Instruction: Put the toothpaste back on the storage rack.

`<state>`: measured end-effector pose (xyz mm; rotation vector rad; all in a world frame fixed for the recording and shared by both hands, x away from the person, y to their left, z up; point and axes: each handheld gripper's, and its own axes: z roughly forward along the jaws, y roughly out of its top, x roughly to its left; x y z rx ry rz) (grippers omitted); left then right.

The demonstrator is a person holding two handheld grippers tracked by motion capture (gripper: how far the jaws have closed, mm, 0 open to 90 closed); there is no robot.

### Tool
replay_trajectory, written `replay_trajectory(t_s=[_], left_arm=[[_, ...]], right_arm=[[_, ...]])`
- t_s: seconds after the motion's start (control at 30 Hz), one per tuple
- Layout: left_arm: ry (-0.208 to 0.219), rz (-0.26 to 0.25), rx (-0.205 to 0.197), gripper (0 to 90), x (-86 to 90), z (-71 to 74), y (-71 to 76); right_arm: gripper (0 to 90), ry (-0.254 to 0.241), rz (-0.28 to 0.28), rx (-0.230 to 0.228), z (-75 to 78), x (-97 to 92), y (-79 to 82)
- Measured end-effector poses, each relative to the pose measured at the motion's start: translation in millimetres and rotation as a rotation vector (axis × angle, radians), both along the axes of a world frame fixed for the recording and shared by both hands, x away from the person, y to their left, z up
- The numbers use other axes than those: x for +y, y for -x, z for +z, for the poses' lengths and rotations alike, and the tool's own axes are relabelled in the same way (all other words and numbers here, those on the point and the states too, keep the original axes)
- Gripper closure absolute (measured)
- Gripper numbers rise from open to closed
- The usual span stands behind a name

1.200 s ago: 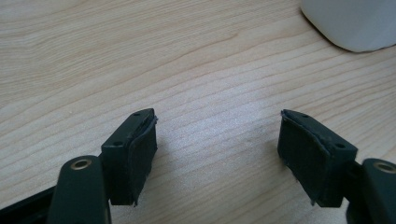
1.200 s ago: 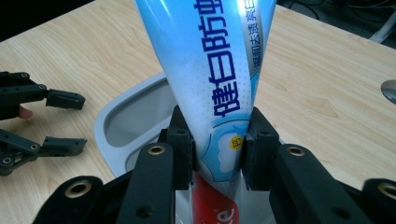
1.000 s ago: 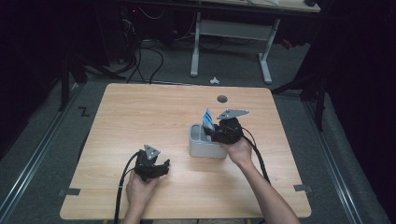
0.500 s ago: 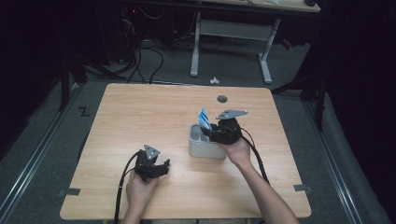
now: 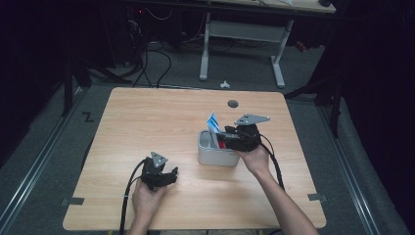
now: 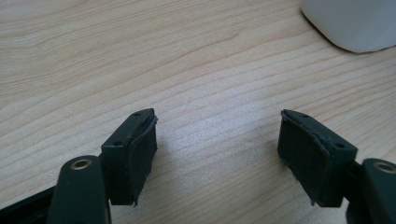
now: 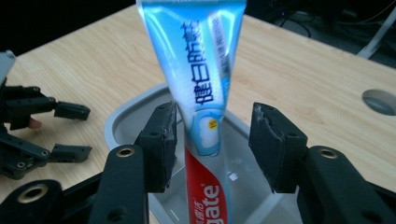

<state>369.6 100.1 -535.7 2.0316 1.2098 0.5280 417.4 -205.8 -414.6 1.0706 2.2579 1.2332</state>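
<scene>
A blue, white and red toothpaste tube (image 7: 205, 70) stands upright in a grey container (image 5: 215, 155) right of the table's middle, its flat end up (image 5: 213, 123). My right gripper (image 5: 226, 138) hangs over the container's right side. Its jaws (image 7: 212, 135) have just been opening and now stand on either side of the tube, the right pad clear of it. My left gripper (image 5: 172, 175) rests low on the wood near the front left, open, with bare table between its jaws (image 6: 217, 140).
The container's rim (image 7: 121, 116) lies just below my right jaws, and its wall (image 6: 355, 23) shows ahead of the left gripper. A round cable hole (image 5: 233, 104) sits near the table's far edge. Desk legs and cables stand beyond the table.
The right gripper's jaws have spread apart from the toothpaste tube, which stays standing in the container. Both hands have kept their places.
</scene>
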Motion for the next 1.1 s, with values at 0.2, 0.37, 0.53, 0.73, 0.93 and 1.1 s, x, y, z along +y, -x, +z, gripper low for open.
replay_trajectory(t_s=[0.2, 0.37, 0.53, 0.73, 0.93, 1.1], left_arm=[[0.0, 0.0, 0.0, 28.8, 0.0, 0.0, 0.0], [0.0, 0.0, 0.0, 28.8, 0.0, 0.0, 0.0], [0.0, 0.0, 0.0, 28.8, 0.0, 0.0, 0.0], [0.0, 0.0, 0.0, 28.8, 0.0, 0.0, 0.0], [0.0, 0.001, 0.0, 28.8, 0.0, 0.0, 0.0], [0.0, 0.001, 0.0, 28.8, 0.0, 0.0, 0.0]], right_arm=[[51.8, -0.022, -0.022, -0.022, 8.6, -12.0, 4.6], [52.6, -0.044, -0.038, -0.028, 13.2, -21.3, 7.4], [52.9, -0.055, -0.049, -0.03, 15.7, -29.5, 10.3], [53.1, -0.082, -0.072, -0.033, 16.9, -42.3, 12.6], [53.4, -0.109, -0.089, -0.036, 18.5, -54.3, 16.2], [53.5, -0.118, -0.103, -0.036, 18.5, -62.7, 19.1]])
